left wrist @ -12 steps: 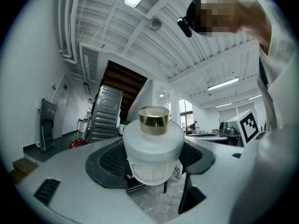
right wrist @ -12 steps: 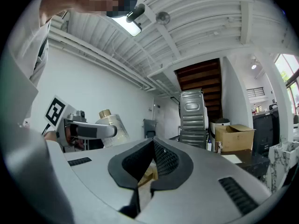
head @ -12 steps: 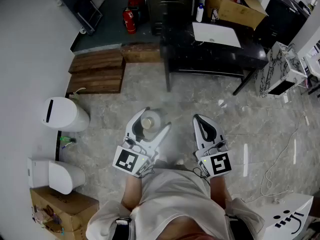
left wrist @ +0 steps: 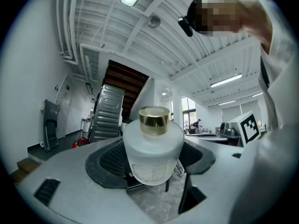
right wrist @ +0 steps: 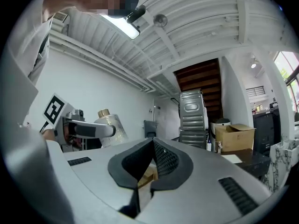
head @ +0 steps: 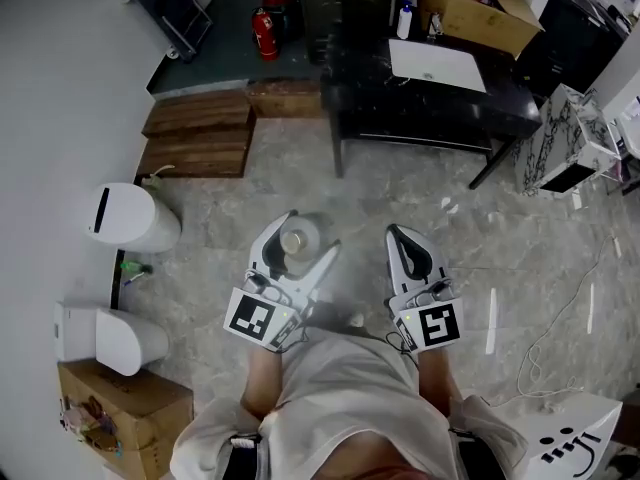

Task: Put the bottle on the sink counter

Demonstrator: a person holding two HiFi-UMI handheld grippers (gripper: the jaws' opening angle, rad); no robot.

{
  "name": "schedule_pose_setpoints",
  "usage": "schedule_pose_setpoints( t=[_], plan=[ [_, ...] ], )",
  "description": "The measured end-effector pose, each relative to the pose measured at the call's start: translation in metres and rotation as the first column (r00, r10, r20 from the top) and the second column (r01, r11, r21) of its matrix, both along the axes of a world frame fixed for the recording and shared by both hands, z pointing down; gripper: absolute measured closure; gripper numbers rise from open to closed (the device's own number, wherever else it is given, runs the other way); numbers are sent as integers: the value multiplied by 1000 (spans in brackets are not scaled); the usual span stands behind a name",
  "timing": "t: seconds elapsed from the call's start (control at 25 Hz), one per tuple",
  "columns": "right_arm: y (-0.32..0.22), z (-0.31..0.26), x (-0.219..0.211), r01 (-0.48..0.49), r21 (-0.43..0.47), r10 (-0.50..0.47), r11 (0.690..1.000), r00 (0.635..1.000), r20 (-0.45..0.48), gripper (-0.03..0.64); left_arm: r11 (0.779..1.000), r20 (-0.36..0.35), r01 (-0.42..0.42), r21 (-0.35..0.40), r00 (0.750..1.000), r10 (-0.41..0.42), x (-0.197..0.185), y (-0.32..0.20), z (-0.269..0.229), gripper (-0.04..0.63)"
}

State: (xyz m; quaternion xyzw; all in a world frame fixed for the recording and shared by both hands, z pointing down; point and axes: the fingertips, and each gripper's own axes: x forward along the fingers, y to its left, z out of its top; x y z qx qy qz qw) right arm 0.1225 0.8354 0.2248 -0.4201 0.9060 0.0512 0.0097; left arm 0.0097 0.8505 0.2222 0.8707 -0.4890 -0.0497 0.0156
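Pickup done: left tongs (head: 313,233) clamped wide on upright bottle (head: 295,241), above the floor. Right tongs (head: 398,240) together, empty. Yet to come: carrying to the dark tabletop (head: 430,108) with sink (head: 437,66), well apart at 1 o'clock, then setting down.

Bottle (left wrist: 154,157) looks frosted and matt, shiny gold metallic cap (left wrist: 154,120) on it. Left hand-held gripper (head: 298,240) is smooth matt grey plastic, its pads (left wrist: 110,160) black mesh-textured rubber. Floor (head: 520,238) is polished marbled stone, steps (head: 195,143) rough brown wood, bench (head: 400,108) top glossy black.
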Motion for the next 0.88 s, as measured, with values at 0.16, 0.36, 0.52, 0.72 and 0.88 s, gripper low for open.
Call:
schedule_pose_setpoints(
  t=[0.16, 0.36, 0.52, 0.72, 0.88],
  plan=[
    [-9, 3, 1, 5, -5, -5, 1000, 1000, -3, 623, 1000, 2, 2, -2, 1000, -2, 3, -9, 1, 275],
    [-32, 7, -2, 6, -7, -6, 1000, 1000, -17, 623, 1000, -1, 0, -2, 1000, 0, 1, -31, 6, 275],
    [-58, 9, -7, 2, -9, -2, 1000, 1000, -30, 623, 1000, -2, -1, -1, 1000, 1, -5, -58, 8, 275],
    [-101, 8, -18, -13, -8, 13, 1000, 999, -41, 623, 1000, -2, -20, 1, 1000, 20, -16, -103, 8, 275],
    [-137, 8, -29, -33, -14, 33, 999, 999, -43, 622, 999, 3, -42, 1, 999, 42, -27, -140, 5, 275]
  ],
)
